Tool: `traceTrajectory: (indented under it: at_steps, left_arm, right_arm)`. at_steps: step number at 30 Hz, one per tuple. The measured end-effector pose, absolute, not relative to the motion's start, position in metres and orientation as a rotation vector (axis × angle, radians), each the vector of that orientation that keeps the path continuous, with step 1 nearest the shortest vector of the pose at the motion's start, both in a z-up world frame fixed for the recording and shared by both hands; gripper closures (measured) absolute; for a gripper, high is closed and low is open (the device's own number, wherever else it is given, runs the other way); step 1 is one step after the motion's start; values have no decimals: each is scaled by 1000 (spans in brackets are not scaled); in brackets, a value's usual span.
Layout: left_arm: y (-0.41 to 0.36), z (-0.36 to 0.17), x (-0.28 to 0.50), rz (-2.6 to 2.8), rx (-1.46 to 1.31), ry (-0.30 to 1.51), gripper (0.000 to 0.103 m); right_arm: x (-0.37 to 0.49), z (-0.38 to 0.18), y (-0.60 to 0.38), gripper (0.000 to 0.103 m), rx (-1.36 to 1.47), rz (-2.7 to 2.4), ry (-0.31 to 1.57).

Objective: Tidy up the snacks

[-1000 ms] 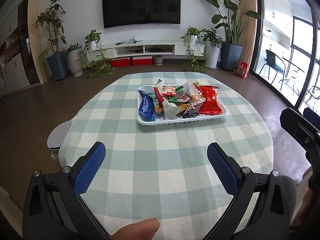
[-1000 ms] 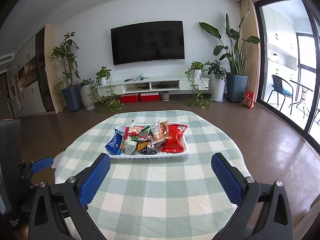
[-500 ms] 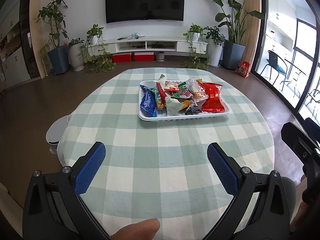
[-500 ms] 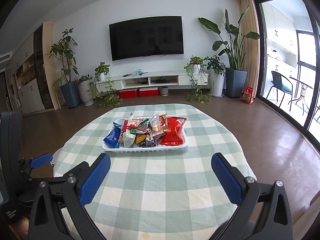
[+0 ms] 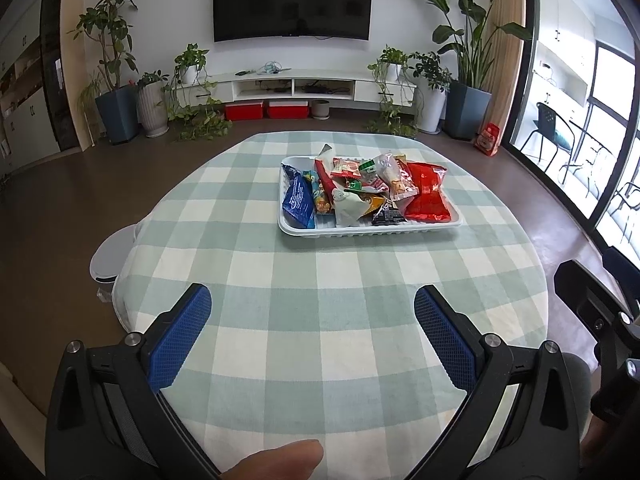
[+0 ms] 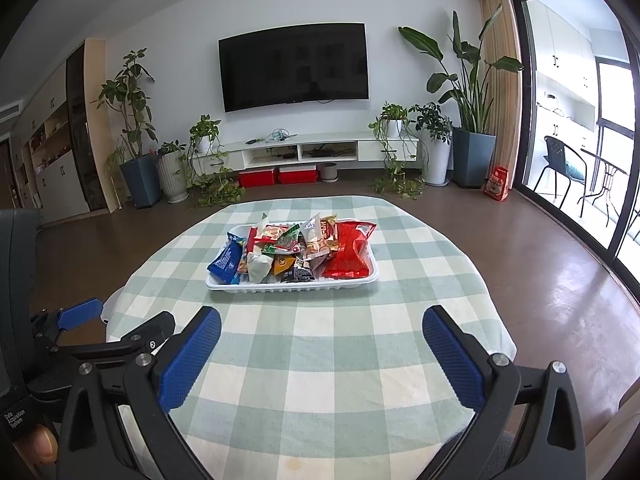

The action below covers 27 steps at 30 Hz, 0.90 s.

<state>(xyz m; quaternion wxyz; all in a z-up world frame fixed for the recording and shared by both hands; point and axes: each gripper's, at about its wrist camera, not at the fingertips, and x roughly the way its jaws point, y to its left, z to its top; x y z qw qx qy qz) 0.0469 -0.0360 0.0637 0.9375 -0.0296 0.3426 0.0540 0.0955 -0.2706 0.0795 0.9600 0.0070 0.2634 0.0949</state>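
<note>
Both grippers, left (image 5: 312, 312) and right (image 6: 322, 334), hang wide and hold nothing above the near edge of a round table (image 5: 280, 320) under a green-and-white check cloth. Well beyond them, toward the far side, a white tray (image 5: 370, 232) carries the snacks (image 5: 360, 196) in a loose heap: a blue packet (image 5: 298, 200) at its left end, a red bag (image 5: 426, 192) at its right, smaller packs overlapping between. No pack lies on the cloth outside the tray. By the look of it, this fits either a pile awaiting sorting or a collection already gathered into the tray; the frames do not settle which. Any further handling would call for a long reach forward and a grip on one crinkly pack without dragging its neighbours.
</note>
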Motion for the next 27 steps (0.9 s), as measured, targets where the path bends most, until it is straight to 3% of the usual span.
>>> traceTrajectory:
  at_steps: [27]
  left_arm:
    - [-33, 60, 46, 107, -69, 706, 0]
  right_arm:
    - [93, 72, -267, 0, 10, 191, 547]
